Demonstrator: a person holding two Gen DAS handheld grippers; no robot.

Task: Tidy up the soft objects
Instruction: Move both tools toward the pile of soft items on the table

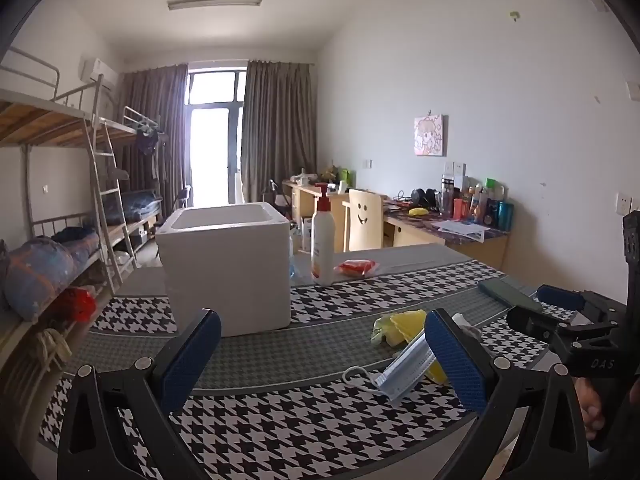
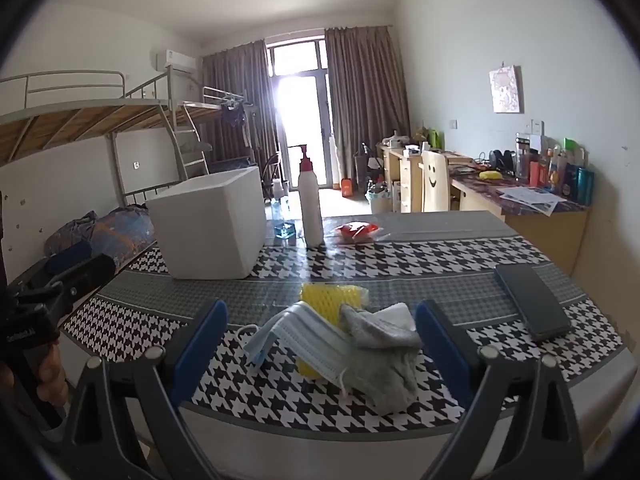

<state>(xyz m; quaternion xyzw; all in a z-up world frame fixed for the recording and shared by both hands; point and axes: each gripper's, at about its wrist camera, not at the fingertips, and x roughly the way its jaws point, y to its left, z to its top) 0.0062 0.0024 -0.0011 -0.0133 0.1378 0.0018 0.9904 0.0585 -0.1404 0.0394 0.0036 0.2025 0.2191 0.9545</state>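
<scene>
Face mask (image 2: 304,338), grey sock (image 2: 384,354), yellow foam net (image 2: 328,298) heaped between wide-open right hand-held gripper (image 2: 320,344) fingers; left hand-held gripper (image 1: 320,354) equally spread; "DAS" readable on right one's body.

The worktop (image 2: 440,248) wears a cloth of black-and-white houndstooth bands alternating with finer grey bands. In the middle left of the right wrist frame an open white foam box (image 2: 208,228) stands on it. Just right of the box stands an upright white pump bottle (image 2: 311,204) with a red pump, and beside that, toward the far edge, lies a red packet in clear wrap (image 2: 357,231). A dark phone (image 2: 532,306) lies flat at the right. In the lower centre sits a small heap: a yellow mesh sponge (image 2: 328,296), a light blue face mask (image 2: 304,340) draped over it, and a grey cloth (image 2: 384,356) touching both.
</scene>
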